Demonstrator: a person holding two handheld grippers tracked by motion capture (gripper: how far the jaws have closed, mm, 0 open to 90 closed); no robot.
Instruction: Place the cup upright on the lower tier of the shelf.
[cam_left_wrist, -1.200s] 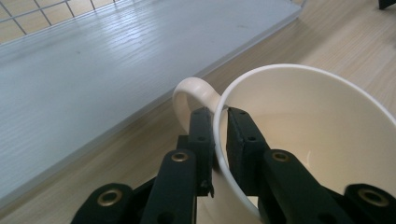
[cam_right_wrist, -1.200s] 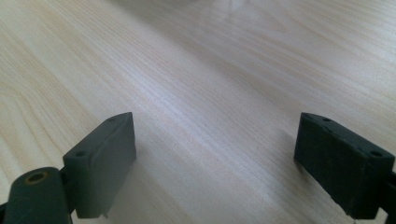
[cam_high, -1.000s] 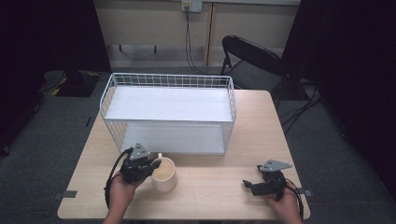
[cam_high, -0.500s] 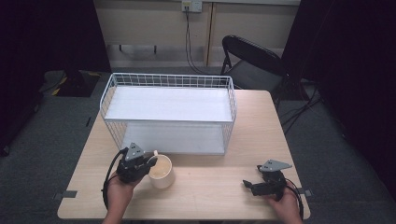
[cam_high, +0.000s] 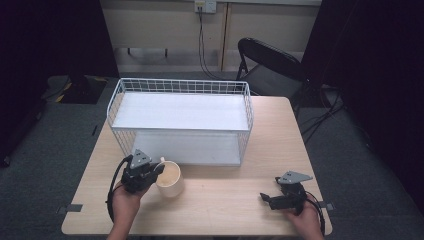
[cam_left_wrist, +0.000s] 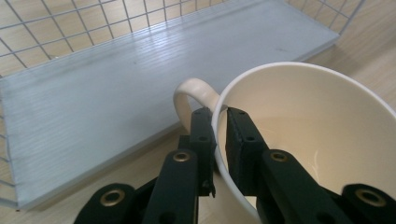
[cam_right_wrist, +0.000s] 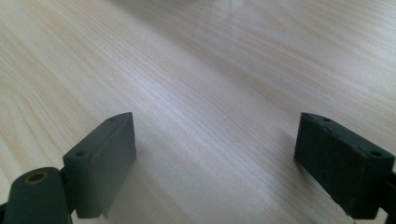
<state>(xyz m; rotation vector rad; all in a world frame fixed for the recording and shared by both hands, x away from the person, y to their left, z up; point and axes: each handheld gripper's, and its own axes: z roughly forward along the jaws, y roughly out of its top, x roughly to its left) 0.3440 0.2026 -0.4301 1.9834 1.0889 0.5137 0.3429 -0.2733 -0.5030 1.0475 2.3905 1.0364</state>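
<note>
High view: a big wooden desk (cam_high: 220, 200) carries a white wire rack (cam_high: 181, 120) with two shelves, its open front facing the person, likely so things can slide in. Just in front of the low shelf sits a cream mug (cam_high: 169, 178), close by, ready to go in, I think. The left gripper (cam_high: 152, 172) pinches the mug's wall beside the handle, one jaw inside, one outside, shut tight on it. The right gripper (cam_high: 265, 198) rests apart on the desk, jaws wide open, holding nothing.

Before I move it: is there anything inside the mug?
The mug looks empty: bare cream wall and bottom show. One jaw of the left tongs reaches inside over the rim and covers a strip of the near wall.
</note>
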